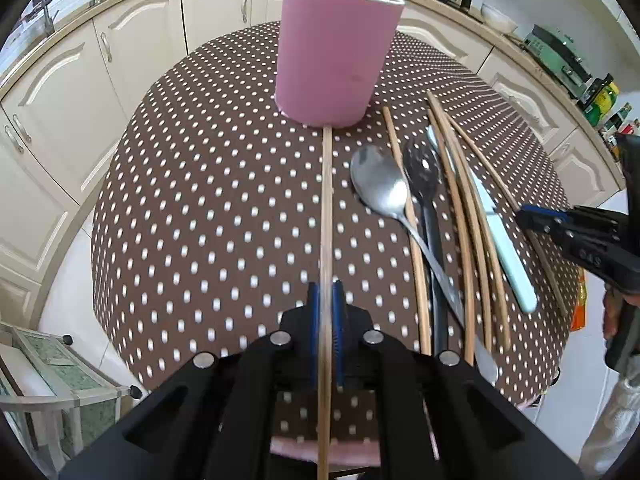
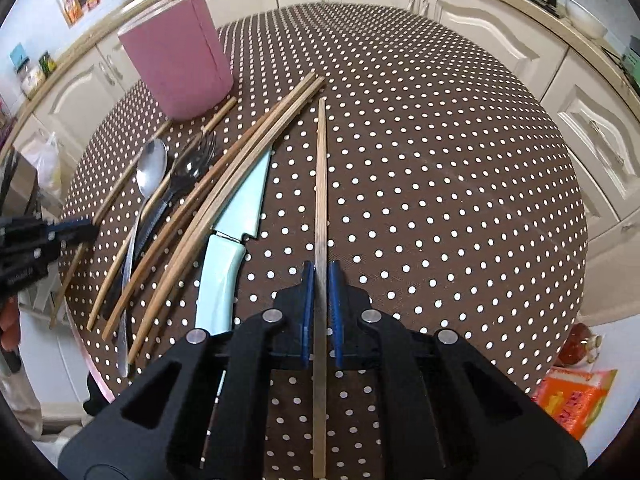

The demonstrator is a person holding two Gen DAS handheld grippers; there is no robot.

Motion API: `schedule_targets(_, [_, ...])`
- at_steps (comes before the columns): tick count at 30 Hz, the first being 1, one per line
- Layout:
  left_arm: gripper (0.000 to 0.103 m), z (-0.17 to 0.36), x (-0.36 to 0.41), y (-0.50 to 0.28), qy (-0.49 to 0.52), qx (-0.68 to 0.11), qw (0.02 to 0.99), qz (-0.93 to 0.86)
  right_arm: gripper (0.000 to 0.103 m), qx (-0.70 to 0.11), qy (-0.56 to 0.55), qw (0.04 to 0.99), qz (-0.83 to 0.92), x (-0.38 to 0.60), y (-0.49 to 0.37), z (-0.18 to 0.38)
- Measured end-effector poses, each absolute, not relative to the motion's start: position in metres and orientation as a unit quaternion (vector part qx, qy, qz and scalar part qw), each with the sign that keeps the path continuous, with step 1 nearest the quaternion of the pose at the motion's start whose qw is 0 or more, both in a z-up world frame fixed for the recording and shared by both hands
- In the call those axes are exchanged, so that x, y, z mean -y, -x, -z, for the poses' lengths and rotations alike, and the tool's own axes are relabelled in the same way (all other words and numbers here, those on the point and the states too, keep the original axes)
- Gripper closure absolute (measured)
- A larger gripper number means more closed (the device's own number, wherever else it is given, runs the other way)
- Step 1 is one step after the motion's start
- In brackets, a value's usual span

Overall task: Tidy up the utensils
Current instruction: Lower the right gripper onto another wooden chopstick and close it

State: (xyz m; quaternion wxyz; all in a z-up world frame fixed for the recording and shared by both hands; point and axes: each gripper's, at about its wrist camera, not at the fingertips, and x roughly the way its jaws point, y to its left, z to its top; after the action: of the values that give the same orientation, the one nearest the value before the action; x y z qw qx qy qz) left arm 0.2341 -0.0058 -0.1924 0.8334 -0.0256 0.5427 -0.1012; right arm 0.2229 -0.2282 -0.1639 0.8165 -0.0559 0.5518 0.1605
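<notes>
Cream kitchen cabinets (image 1: 60, 92) ring a dotted tablecloth (image 1: 208, 216). Left gripper (image 1: 326, 304) clamps one chopstick (image 1: 326, 208) pointing at 12 o'clock toward the pink cup (image 1: 334, 52). Right gripper (image 2: 320, 280) clamps another chopstick (image 2: 321, 168). Only the right view shows the fork (image 2: 202, 152) beside the spoon (image 2: 150, 168) and knife (image 2: 236, 216), at 10 o'clock.

Desk (image 2: 440, 160): round, covered in brown cloth with white polka dots. On it: pink cylindrical holder (image 2: 176, 60), upright, near the far edge; loose bamboo chopsticks (image 2: 224, 176) lying side by side; silver spoon (image 2: 150, 168); dark-handled spoon (image 1: 420, 168); fork (image 2: 204, 146), partly hidden; pale blue knife (image 2: 240, 208) just beside the chopsticks.
</notes>
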Motion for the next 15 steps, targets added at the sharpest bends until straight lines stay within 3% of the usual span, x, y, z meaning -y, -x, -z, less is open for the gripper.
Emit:
schedule_targets(8, [0.096, 0.194, 0.016, -0.280, 0.005, -0.569, 0.815, 0.113, 0.094, -0.614, 0.080, 0.769, -0.160, 0.207, -0.265, 0.161])
schedule_targets(15, [0.097, 0.194, 0.013, -0.278, 0.019, -0.544, 0.831, 0.118, 0.096, -0.609, 0.054, 0.776, -0.157, 0.203, -0.283, 0.159])
